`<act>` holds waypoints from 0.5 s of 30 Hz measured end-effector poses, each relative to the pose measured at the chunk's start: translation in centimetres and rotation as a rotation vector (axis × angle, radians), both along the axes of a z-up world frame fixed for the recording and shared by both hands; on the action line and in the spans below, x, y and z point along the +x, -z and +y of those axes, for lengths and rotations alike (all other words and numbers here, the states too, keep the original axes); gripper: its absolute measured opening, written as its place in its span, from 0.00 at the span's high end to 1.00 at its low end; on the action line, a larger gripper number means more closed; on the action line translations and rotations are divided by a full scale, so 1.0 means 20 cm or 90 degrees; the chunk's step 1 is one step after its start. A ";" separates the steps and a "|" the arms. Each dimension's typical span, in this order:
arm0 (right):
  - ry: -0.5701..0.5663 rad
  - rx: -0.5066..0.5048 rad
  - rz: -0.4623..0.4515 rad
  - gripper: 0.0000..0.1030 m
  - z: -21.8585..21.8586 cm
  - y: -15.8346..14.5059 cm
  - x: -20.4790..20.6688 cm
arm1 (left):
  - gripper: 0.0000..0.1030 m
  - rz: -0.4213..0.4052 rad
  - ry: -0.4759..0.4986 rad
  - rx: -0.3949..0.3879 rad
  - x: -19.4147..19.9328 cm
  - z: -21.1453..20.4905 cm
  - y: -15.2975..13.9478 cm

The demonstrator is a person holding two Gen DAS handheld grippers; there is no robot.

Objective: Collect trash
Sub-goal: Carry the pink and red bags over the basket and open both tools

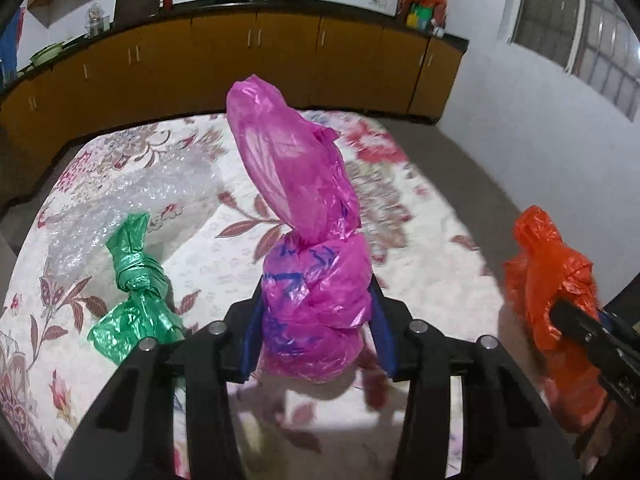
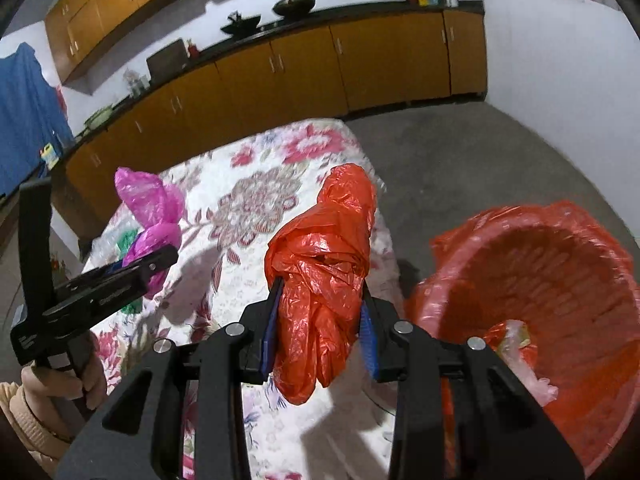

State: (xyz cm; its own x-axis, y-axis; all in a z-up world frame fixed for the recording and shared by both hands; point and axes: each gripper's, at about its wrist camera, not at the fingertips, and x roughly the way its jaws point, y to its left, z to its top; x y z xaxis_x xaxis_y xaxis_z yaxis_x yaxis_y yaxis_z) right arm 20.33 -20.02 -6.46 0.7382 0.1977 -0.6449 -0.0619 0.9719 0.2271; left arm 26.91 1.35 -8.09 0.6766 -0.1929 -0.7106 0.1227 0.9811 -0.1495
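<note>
Left wrist view: the left gripper has its blue pads against the knotted body of the pink bag, pinching it just above the floral cloth.
Right wrist view: the right gripper is clamped on the orange bag, held over the cloth's edge, near the red-lined bin.
Handling: both bags look like thin plastic film, light, soft and slippery; they crumple under the pads, so the bunched knot is the surest hold, not the loose top flap.
Still lying: the green bag and the bubble wrap rest on the cloth, left of the pink bag.
Only the right view shows: the bin's inside, with a little trash at the bottom, and the person's hand on the left gripper's handle.
Only the left view shows: the green bag's knot clearly, and the pink bag's blue print.
</note>
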 end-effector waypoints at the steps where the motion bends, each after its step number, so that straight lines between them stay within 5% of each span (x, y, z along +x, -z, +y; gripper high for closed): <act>1: 0.006 -0.003 -0.010 0.66 -0.01 -0.02 -0.03 | 0.56 -0.005 0.008 -0.004 -0.03 -0.02 -0.02; 15: 0.114 -0.060 -0.125 0.66 -0.25 -0.29 -0.45 | 0.56 -0.038 0.123 -0.071 -0.35 -0.32 -0.24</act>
State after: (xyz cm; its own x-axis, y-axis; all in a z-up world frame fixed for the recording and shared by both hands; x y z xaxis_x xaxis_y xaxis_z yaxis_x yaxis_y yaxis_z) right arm 11.33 -25.09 -0.64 0.8687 -0.0016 -0.4954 0.0788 0.9877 0.1351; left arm 19.97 -4.95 -3.30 0.6601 -0.3982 -0.6370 0.3190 0.9163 -0.2422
